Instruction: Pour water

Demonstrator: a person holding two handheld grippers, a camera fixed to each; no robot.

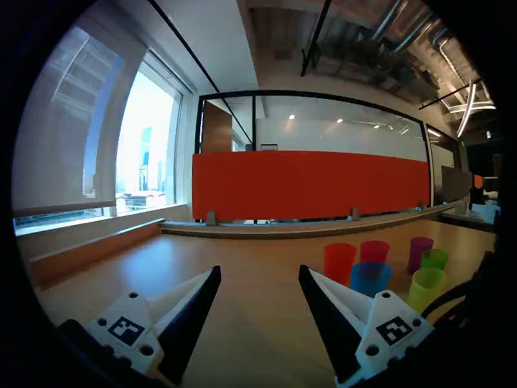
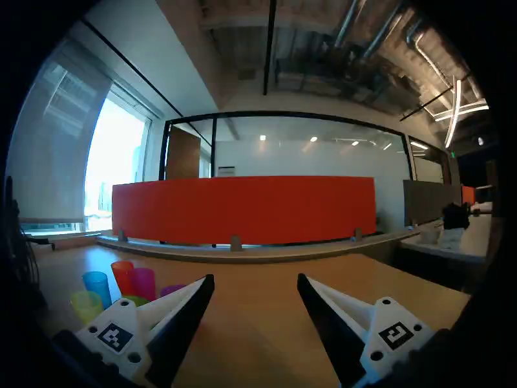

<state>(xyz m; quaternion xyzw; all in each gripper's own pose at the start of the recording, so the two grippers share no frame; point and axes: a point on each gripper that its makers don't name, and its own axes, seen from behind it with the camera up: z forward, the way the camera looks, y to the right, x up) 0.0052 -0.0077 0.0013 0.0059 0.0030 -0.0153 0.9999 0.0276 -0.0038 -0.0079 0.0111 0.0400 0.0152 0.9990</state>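
Left tongs [image 1: 259, 268]: released, fingers spread, with bare table [image 1: 194, 258] in the gap. To their left stands a window [image 1: 145, 155] with a ledge running along the table edge. Straight ahead, a red divider [image 1: 310, 184] closes the far side of the table. Ahead and right, beyond the right finger, six cups stand upright in a cluster: orange cup [image 1: 339, 258], blue cup [image 1: 370, 275], pink cup [image 1: 374, 249], purple cup [image 1: 420, 251], yellow cup [image 1: 426, 284], green cup [image 1: 434, 258]. The right finger covers the base of the blue cup. A black cable [image 1: 452, 294] crosses just right of the yellow cup. Right tongs [image 2: 255, 277]: released, fingers spread over bare table. Here the cluster lies ahead and left, beyond the left finger, which covers the lower parts of the green and purple cups. The right gripper view also shows a second desk [image 2: 439, 249] to the far right, carrying a dark object [image 2: 455, 216]. The viewing angle is low, so the cup interiors are hidden; whether any cup holds water cannot be told.
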